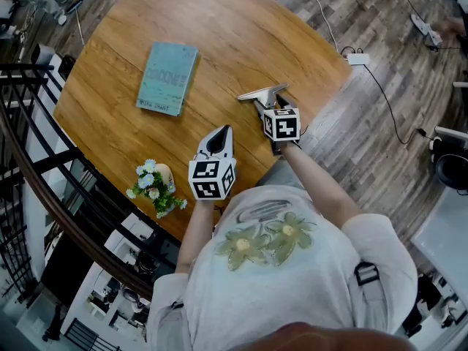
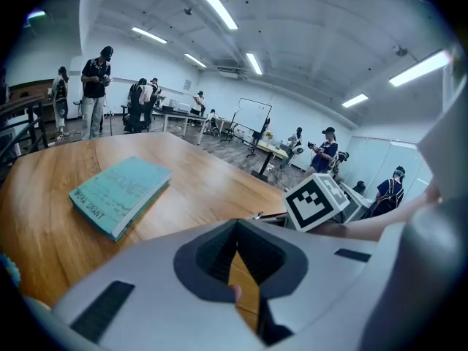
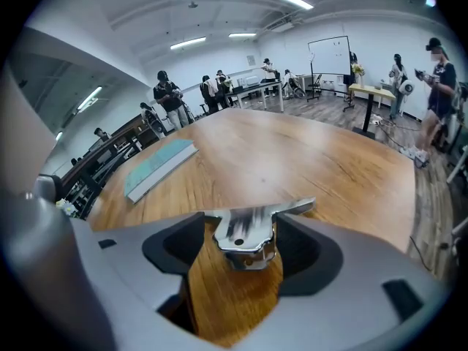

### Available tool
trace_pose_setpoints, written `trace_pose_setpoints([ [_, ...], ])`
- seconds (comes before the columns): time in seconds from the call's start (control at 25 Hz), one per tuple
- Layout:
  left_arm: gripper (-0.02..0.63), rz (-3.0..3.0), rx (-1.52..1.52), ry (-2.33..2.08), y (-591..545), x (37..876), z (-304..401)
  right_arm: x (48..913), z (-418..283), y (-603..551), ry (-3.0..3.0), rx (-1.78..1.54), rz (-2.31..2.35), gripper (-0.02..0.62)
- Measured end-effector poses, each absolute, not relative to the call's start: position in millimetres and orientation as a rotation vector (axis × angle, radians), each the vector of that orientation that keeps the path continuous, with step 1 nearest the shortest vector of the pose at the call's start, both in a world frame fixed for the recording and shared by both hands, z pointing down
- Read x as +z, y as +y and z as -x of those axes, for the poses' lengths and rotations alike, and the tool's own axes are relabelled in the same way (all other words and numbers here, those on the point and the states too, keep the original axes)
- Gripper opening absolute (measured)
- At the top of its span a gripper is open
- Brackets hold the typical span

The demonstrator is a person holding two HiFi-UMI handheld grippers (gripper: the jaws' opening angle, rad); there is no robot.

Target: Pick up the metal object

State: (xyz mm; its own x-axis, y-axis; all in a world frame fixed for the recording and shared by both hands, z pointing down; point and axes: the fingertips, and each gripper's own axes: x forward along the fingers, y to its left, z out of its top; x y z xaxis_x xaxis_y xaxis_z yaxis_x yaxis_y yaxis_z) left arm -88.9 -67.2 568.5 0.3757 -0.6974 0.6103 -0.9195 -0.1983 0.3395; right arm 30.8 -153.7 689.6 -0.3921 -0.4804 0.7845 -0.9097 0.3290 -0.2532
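The metal object [image 1: 263, 93] is a shiny T-shaped piece lying on the round wooden table [image 1: 219, 28] near its right edge. In the right gripper view its stem [image 3: 248, 234] lies between the two dark pads, with the crossbar just beyond the tips. My right gripper [image 1: 269, 105] straddles it with the jaws spread wide, and I see no firm pinch on it. My left gripper [image 1: 223, 131] hovers over the near part of the table with its tips together and nothing in them [image 2: 235, 225].
A teal book [image 1: 168, 77] lies flat on the left half of the table. A small vase of flowers [image 1: 155, 189] stands at the near left edge. A black railing [image 1: 44, 159] curves past the table's left. A white plug and cable [image 1: 358, 58] lie on the floor at right.
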Motion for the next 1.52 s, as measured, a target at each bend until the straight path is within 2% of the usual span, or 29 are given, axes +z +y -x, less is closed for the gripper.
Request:
trace_pose_setpoints([
  [1.52, 0.015, -1.987, 0.42, -1.376, -67.7, 565.1, 84.1, 721.1, -32.0, -160.2, -1.959, 0.769, -1.15, 0.293],
])
